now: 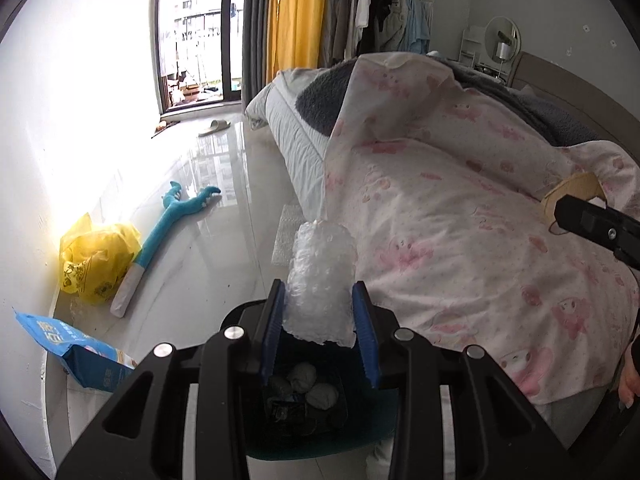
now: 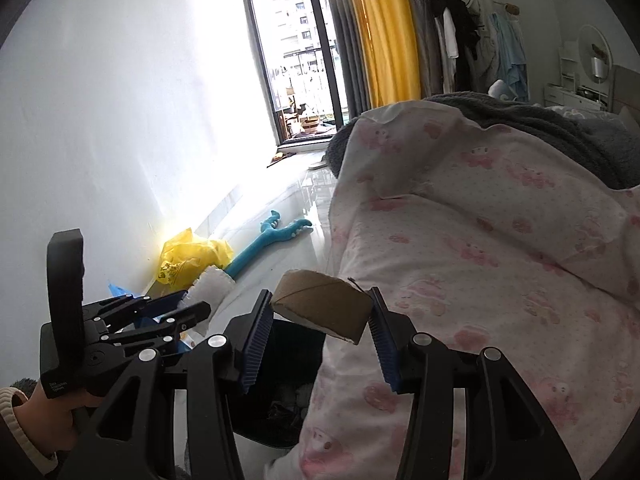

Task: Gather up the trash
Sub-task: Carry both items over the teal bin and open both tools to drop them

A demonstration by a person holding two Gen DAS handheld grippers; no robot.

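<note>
My left gripper (image 1: 320,312) is shut on a wad of clear bubble wrap (image 1: 320,276) and holds it right above a dark trash bin (image 1: 340,420) that has crumpled paper in it. My right gripper (image 2: 320,320) is shut on a brown cardboard tape roll (image 2: 320,304), over the edge of the bed, with the bin (image 2: 292,400) below and to its left. The roll (image 1: 572,196) and the right gripper's tip also show at the right of the left wrist view. The left gripper (image 2: 188,312) shows at the lower left of the right wrist view.
A bed with a pink-patterned quilt (image 1: 460,220) fills the right side. On the glossy floor by the white wall lie a yellow plastic bag (image 1: 96,260), a blue plush toy (image 1: 168,224) and a blue packet (image 1: 68,348). A piece of bubble wrap (image 1: 286,236) lies by the bed.
</note>
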